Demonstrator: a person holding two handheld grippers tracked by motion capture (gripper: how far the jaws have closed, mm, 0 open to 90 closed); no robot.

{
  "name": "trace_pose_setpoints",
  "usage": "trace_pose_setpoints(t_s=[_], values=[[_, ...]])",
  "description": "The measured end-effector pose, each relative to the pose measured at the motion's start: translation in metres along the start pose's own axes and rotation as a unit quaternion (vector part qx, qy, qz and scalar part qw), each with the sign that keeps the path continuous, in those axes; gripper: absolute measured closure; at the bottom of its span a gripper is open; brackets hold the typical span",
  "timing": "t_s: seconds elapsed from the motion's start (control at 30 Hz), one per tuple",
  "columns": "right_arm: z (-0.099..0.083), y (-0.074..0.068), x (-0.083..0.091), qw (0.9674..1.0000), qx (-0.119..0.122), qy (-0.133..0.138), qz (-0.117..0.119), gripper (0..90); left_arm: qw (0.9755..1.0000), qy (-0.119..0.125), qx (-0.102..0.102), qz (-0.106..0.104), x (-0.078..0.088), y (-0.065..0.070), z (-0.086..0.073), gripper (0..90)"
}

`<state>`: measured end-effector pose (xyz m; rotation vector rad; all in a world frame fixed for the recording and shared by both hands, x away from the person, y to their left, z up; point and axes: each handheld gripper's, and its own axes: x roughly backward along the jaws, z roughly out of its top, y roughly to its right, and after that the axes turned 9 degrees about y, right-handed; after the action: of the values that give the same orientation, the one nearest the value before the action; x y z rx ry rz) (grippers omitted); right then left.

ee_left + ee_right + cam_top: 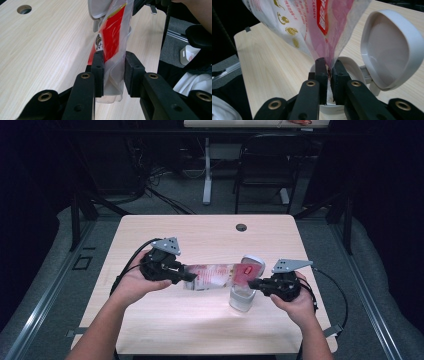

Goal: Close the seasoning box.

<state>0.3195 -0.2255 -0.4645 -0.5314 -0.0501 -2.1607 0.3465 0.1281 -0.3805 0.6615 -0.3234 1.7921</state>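
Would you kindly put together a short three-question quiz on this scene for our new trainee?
1. True or false: the lid of the white container is flipped open.
2. What do the left gripper and the right gripper hold between them?
A. a towel
B. a clear plastic bag with red print
C. a spoon
3. Fill in: the right gripper's end of the bag sits over the container's ____.

Key: 1 true. 2 B; each gripper pinches one end. 3 opening.
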Motion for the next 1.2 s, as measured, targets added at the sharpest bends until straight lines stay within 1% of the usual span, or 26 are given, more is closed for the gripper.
trace_pose_setpoints(t_s=[0.03, 0.13, 0.2, 0.43, 0.67, 0.8, 1.07, 1.2], values=[[-0.0002, -0.0005, 0.0000, 1.0000, 0.002, 0.000, -0.004, 83.4, 1.0000, -0.002, -0.003, -0.001, -0.0001, -0.0003, 0.0007, 72.8], [-0.0004, -0.0013, -0.0001, 0.9998, 0.005, 0.002, -0.017, 81.4, 1.0000, 0.001, -0.003, -0.001, -0.0004, -0.0006, 0.0018, 73.1], [-0.0009, -0.0011, -0.0009, 0.9998, 0.002, 0.006, -0.020, 80.5, 1.0000, 0.001, -0.003, -0.002, -0.0006, -0.0008, 0.0021, 73.5], [-0.0036, 0.0022, -0.0008, 0.9998, -0.007, 0.013, -0.016, 78.8, 1.0000, 0.001, -0.007, -0.003, -0.0009, 0.0004, 0.0035, 74.2], [-0.0052, 0.0037, 0.0009, 0.9998, -0.008, 0.011, -0.017, 78.1, 1.0000, 0.004, -0.005, -0.003, -0.0013, 0.0010, 0.0042, 74.4], [-0.0066, 0.0052, 0.0012, 0.9997, -0.012, 0.014, -0.017, 79.2, 0.9999, 0.005, -0.007, -0.005, -0.0012, 0.0015, 0.0047, 74.5], [-0.0067, 0.0048, 0.0012, 0.9997, -0.007, 0.009, -0.022, 82.7, 0.9999, 0.009, -0.004, -0.008, -0.0014, 0.0019, 0.0057, 74.7], [-0.0069, 0.0039, 0.0010, 0.9996, -0.007, 0.009, -0.024, 84.5, 0.9999, 0.009, -0.005, -0.008, -0.0011, 0.0022, 0.0062, 74.8]])
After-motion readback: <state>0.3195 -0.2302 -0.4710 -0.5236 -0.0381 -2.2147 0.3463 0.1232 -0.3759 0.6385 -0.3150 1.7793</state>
